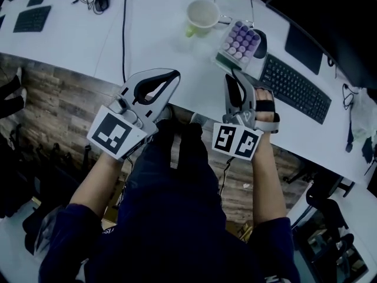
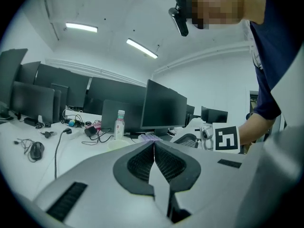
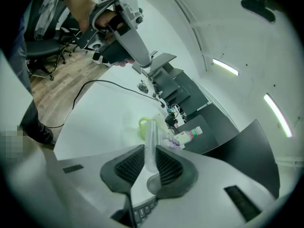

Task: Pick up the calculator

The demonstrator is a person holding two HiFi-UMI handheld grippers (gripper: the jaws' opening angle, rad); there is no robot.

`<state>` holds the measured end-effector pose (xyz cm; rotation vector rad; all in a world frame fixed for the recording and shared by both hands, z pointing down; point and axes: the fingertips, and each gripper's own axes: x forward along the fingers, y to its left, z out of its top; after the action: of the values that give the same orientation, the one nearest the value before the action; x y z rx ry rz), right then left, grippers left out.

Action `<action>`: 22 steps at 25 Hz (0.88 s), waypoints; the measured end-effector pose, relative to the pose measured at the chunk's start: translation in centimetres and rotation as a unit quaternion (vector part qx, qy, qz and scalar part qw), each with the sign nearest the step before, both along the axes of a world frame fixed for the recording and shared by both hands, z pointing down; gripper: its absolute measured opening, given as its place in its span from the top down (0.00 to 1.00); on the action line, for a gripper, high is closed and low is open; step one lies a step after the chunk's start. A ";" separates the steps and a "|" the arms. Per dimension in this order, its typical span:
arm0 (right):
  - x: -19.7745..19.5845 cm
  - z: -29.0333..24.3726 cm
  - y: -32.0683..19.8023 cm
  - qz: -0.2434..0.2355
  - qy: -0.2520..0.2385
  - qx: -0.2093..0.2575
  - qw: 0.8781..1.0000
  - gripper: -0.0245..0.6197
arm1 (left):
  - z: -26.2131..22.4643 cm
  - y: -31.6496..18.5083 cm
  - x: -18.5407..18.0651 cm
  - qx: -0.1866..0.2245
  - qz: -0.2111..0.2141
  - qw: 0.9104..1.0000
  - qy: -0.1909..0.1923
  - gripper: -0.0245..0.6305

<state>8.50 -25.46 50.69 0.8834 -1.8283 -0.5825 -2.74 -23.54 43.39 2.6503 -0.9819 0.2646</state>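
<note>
White office desk (image 1: 159, 40) across the upper frame, with the calculator gripped at upper centre-right.

A black computer keyboard (image 1: 294, 87) lies at the right and a pale green mug (image 1: 202, 13) near top centre. The white calculator with round purple keys (image 1: 240, 41) sits just beyond the tip of the right gripper (image 1: 234, 71), its long axis running on from the jaws toward the upper right. Those jaws stand narrow, pinched on its near edge, which the right gripper view shows as a thin pale strip. The left gripper (image 1: 175, 75), further off at centre-left, has its jaws pressed together on nothing. Whether the calculator is clear of the desk is hard to make out, and the jaws hide its gripped edge.
</note>
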 end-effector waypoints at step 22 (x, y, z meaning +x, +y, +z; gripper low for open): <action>-2.1 -18.5 -0.6 -0.022 -0.020 0.145 0.989 0.84 | -14.4 -1.1 -0.1 0.134 0.007 0.991 0.009 0.92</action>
<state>6.41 -26.08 32.19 1.0543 -1.8301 -0.8802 -2.83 -24.65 29.03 2.8942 -1.0602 0.1176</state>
